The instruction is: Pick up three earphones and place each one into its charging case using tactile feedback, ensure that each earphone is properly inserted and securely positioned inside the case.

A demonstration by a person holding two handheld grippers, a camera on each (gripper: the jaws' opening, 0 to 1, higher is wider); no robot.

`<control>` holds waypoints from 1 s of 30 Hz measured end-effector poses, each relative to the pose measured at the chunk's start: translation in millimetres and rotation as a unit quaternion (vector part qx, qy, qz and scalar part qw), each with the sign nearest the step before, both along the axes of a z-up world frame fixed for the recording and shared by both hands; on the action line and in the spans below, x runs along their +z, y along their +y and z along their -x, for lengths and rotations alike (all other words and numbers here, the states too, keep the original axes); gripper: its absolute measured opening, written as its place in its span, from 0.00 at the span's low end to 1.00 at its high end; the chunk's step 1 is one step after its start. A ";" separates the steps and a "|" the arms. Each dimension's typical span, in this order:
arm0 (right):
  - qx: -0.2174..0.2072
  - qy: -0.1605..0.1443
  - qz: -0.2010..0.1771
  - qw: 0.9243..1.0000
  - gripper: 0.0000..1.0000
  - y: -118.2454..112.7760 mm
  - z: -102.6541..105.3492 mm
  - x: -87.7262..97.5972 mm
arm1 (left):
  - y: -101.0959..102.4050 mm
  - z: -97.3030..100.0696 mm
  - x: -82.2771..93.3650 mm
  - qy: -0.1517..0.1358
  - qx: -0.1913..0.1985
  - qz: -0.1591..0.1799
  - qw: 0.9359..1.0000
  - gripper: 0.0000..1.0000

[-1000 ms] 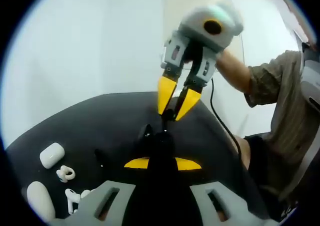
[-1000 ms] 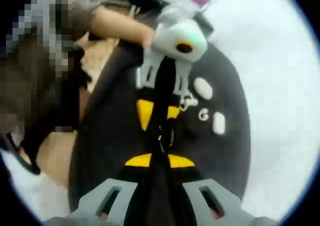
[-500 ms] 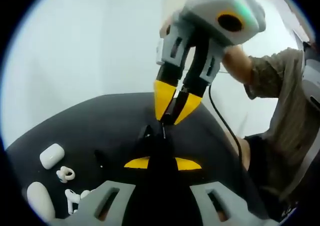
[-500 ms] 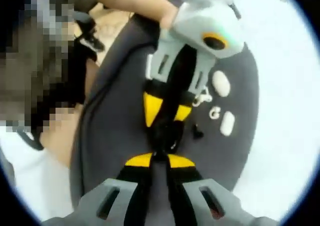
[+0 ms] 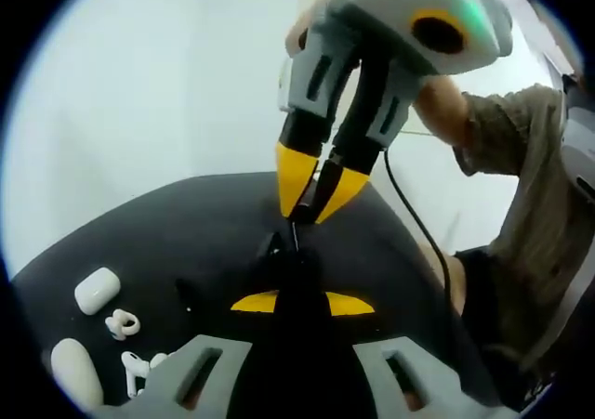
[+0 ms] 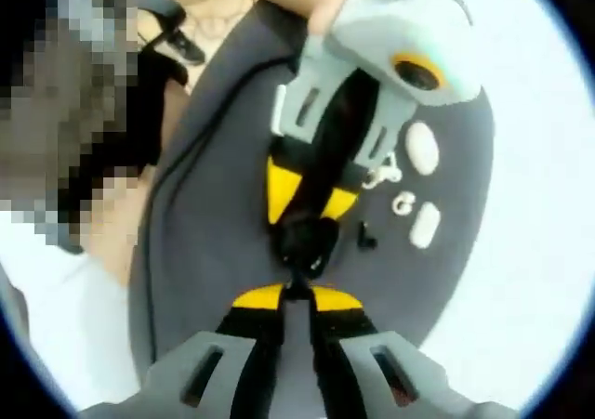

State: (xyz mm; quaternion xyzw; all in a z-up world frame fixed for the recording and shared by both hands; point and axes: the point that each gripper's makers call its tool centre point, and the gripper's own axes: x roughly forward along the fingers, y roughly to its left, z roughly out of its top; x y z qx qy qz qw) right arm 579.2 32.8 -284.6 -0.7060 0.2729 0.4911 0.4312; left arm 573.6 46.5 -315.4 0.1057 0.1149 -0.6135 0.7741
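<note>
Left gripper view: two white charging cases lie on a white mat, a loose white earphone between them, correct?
No: the mat is black, not white, as the left gripper view shows. The upper white case and lower white case lie on it, a white earphone between them.

White cases and earphones lie together on the mat.

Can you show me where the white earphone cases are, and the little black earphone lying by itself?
upper white case (image 5: 96, 289), left gripper view, on its rounded top.
lower white case (image 5: 74, 371), left gripper view, on its middle.
little black earphone (image 6: 366, 238), right gripper view, on its body, lying on the dark mat.
</note>
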 end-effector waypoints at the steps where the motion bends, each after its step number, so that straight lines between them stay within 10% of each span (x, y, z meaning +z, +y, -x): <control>1: 0.001 0.001 -0.001 1.000 0.13 1.8 0.6 -0.4 | 0.3 -0.4 -0.1 0.000 0.000 0.000 1.000 0.14; 11: 0.010 0.000 0.001 1.000 0.12 5.6 -2.3 -5.8 | 0.2 0.2 -0.4 0.000 0.000 -0.002 1.000 0.14; 30: -0.008 0.041 -0.124 0.991 0.12 10.3 4.1 1.0 | 0.6 -0.3 -0.2 0.001 0.001 -0.001 1.000 0.14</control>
